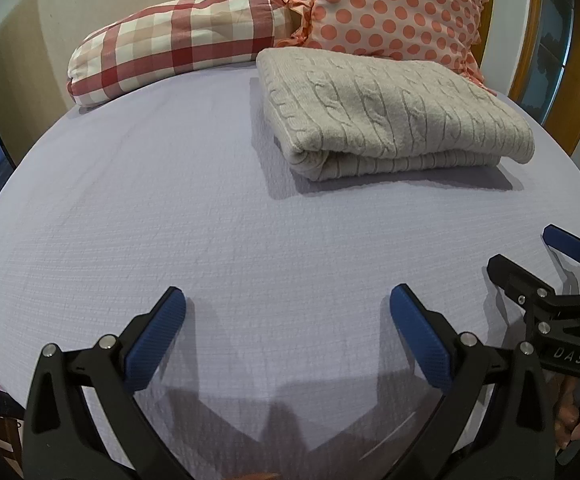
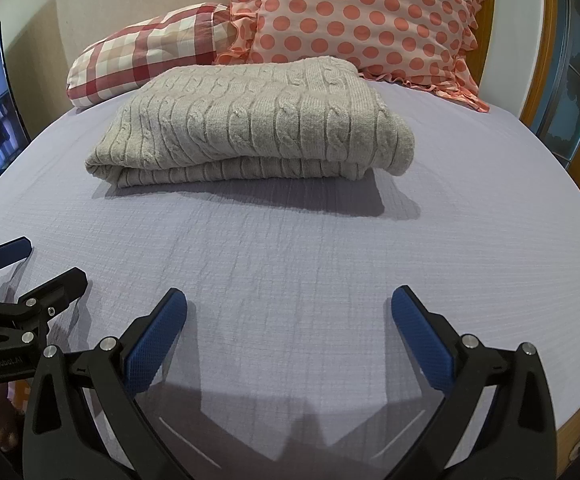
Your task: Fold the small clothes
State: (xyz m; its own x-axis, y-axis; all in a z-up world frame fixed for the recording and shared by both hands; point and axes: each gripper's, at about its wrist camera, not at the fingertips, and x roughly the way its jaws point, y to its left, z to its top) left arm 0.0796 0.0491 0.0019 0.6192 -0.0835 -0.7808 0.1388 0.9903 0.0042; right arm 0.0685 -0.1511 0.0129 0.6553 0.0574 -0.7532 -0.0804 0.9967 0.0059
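A beige cable-knit sweater (image 2: pixel 250 120) lies folded into a thick, neat rectangle on a bed covered by a pale lavender sheet (image 2: pixel 290 264). The sweater is the landmark for everything else. Behind it, touching or nearly touching its far edge, leans a large pillow with coral polka dots and a ruffled border (image 2: pixel 370 20). Behind the sweater and to its left lies a red and cream checked pillow (image 2: pixel 142 56), partly tucked against the dotted one. In front of the sweater, well apart from it, both handheld grippers hover low over the bare sheet and cast soft shadows on it. The left gripper (image 1: pixel 288 308) sits in front of the sweater and to its left, its two blue ridged pads (image 1: pixel 158 340) spread wide with nothing between them. The right gripper (image 2: pixel 290 308) sits more directly in front of the sweater, its blue pads (image 2: pixel 422 340) likewise spread wide and empty. Each gripper shows at the edge of the other's view, so the two are side by side, near each other but not touching. Neither gripper touches the sweater. A wooden bed frame (image 2: pixel 546 80) curves past the sweater's right side.
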